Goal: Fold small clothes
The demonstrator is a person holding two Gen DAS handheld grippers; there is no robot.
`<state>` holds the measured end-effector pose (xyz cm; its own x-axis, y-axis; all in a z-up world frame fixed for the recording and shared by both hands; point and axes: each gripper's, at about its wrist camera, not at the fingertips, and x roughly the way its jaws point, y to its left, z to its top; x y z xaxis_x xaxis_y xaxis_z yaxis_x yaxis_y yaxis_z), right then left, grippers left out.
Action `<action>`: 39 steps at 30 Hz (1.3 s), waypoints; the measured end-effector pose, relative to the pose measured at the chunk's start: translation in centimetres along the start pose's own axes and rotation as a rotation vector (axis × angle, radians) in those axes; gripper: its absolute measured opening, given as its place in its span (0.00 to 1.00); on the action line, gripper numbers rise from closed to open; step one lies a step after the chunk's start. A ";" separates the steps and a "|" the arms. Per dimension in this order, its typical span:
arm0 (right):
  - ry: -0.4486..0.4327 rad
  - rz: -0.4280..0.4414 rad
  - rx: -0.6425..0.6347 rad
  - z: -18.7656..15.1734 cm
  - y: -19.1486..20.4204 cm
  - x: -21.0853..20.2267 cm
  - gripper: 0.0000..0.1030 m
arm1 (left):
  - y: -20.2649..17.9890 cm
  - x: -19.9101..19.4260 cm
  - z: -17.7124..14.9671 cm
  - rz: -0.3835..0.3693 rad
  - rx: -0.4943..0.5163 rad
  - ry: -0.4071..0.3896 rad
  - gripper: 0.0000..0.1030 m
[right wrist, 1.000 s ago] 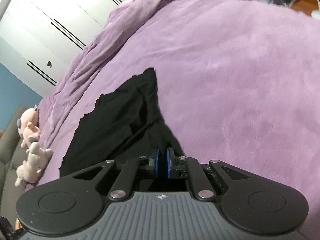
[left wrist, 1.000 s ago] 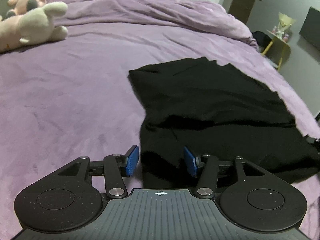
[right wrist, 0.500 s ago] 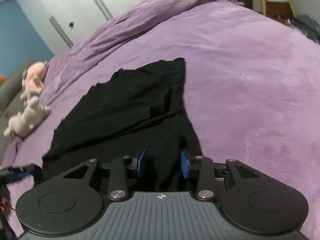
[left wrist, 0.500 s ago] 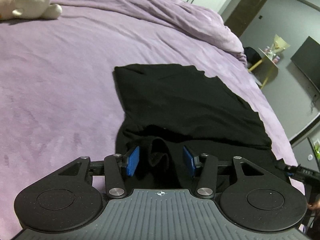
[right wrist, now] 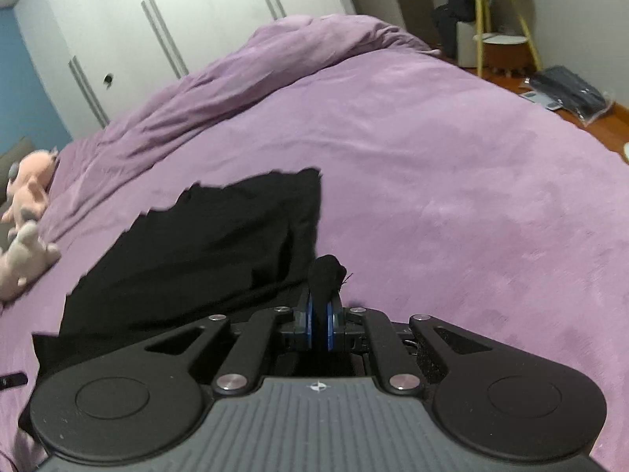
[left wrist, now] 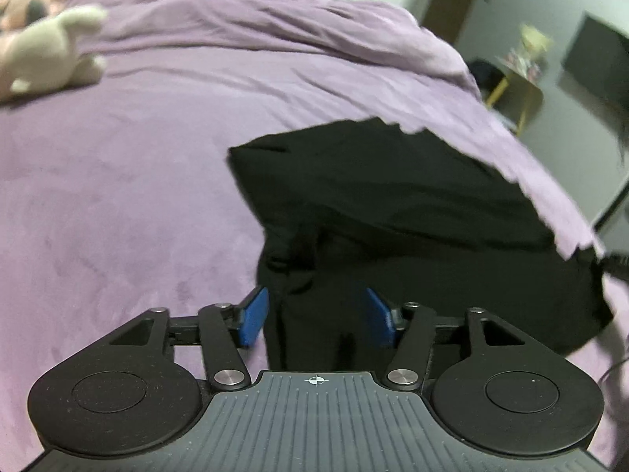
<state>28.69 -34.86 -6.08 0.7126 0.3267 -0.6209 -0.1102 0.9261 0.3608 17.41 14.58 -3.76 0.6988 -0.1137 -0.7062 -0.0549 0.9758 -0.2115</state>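
A black garment (left wrist: 393, 212) lies partly folded on the purple bed (left wrist: 137, 181). My left gripper (left wrist: 317, 316) is open, its blue pads on either side of the garment's near left edge, cloth between them. In the right wrist view my right gripper (right wrist: 320, 320) is shut on a bunched corner of the black garment (right wrist: 220, 244), a tuft of cloth sticking out above the pads. The right gripper's tip shows at the garment's far right edge in the left wrist view.
Plush toys (left wrist: 47, 51) lie at the bed's far left. A rumpled purple duvet (left wrist: 275, 23) runs along the back. White wardrobe doors (right wrist: 157, 31) stand behind. A yellow-legged side table (right wrist: 499, 31) and a dark bag (right wrist: 570, 94) sit on the floor to the right.
My right gripper opened half a second ago and has now shut on the garment's corner. My left gripper stayed open over the near left edge. Both views shifted.
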 end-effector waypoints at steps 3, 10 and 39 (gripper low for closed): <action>-0.002 0.018 0.017 -0.3 0.1 -0.1 0.06 | -0.8 1.6 0.4 0.056 0.044 0.021 0.62; -0.016 0.026 -0.059 -0.5 1.1 -0.6 0.11 | -1.0 3.6 1.9 0.084 0.001 -0.045 0.57; -0.203 -0.073 -0.179 14.5 8.6 12.4 0.06 | 0.6 10.3 17.3 0.306 -0.094 -0.245 0.06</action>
<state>46.62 -25.56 -0.64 0.8456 0.2298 -0.4819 -0.1611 0.9704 0.1801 36.93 17.22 0.57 0.7886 0.2387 -0.5667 -0.3442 0.9350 -0.0852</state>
